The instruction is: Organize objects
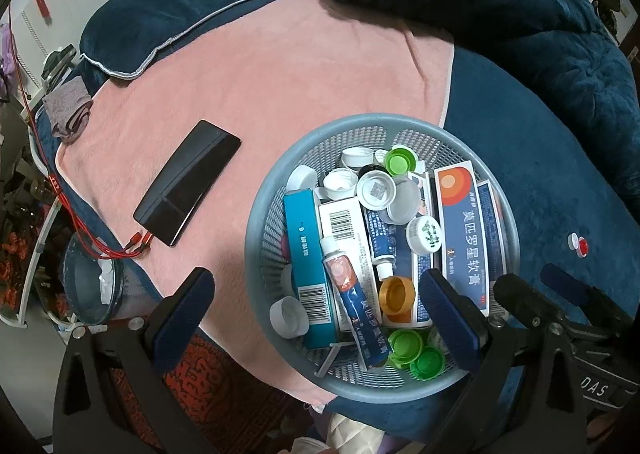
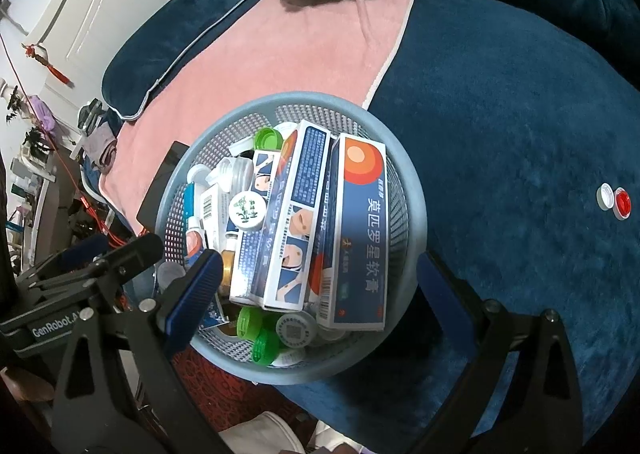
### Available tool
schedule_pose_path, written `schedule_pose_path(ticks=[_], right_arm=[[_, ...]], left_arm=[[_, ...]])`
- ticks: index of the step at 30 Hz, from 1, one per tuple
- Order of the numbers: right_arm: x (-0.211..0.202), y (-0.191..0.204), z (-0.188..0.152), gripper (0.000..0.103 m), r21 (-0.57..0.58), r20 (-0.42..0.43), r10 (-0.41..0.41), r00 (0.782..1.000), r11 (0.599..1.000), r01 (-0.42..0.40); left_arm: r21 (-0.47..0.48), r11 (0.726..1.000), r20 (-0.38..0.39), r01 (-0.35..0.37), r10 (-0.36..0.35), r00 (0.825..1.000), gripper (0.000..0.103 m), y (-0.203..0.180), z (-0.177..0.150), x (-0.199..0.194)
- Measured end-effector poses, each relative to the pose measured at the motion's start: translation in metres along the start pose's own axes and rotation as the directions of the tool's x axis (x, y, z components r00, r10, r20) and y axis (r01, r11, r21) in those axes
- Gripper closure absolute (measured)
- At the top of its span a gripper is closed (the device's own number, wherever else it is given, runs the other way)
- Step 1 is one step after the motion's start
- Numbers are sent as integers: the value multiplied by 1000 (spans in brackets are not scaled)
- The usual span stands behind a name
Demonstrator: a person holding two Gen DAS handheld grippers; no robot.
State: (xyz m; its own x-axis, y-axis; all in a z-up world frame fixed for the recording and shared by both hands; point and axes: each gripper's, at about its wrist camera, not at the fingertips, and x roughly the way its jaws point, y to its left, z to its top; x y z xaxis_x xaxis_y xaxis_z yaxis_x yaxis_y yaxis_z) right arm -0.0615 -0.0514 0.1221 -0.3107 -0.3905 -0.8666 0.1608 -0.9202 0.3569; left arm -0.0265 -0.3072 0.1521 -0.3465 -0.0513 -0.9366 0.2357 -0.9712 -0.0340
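Left wrist view: the left tool (image 1: 320,318) hangs spread and empty over the basket (image 1: 256,221), full of boxes, tubes and caps; nudging its rim could tip it. Right wrist view: the right tool (image 2: 320,294) is likewise spread; two caps (image 2: 614,199) lie at three o'clock on the bed (image 2: 520,113)

"莫匹罗星软膏" is printed on the blue-and-orange box (image 2: 362,238) lying between the spread fingers in the basket (image 2: 412,189), "GenRobot.A" is read on the left gripper (image 2: 52,328), and "DAS" on the right gripper (image 1: 595,390).
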Motion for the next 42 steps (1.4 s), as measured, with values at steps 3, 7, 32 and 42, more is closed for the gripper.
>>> schedule_pose_path(ticks=[3, 7, 32, 42], right_arm=[[1, 0, 0, 5, -2, -3, -2, 1000, 1000, 2], [1, 0, 0, 5, -3, -4, -4, 1000, 1000, 4], [2, -2, -2, 4, -9, -8, -4, 1000, 1000, 4], [-1, -12, -4, 4, 1, -5, -8, 1000, 1000, 8]], left_arm=[[1, 1000, -3, -2, 2, 1000, 1, 0, 0, 0], [2, 1000, -4, -4, 4, 1000, 1, 0, -1, 1], [9, 1000, -9, -13, 13, 1000, 1, -3, -2, -1], [32, 999, -13, -25, 25, 1000, 1, -17, -2, -1]])
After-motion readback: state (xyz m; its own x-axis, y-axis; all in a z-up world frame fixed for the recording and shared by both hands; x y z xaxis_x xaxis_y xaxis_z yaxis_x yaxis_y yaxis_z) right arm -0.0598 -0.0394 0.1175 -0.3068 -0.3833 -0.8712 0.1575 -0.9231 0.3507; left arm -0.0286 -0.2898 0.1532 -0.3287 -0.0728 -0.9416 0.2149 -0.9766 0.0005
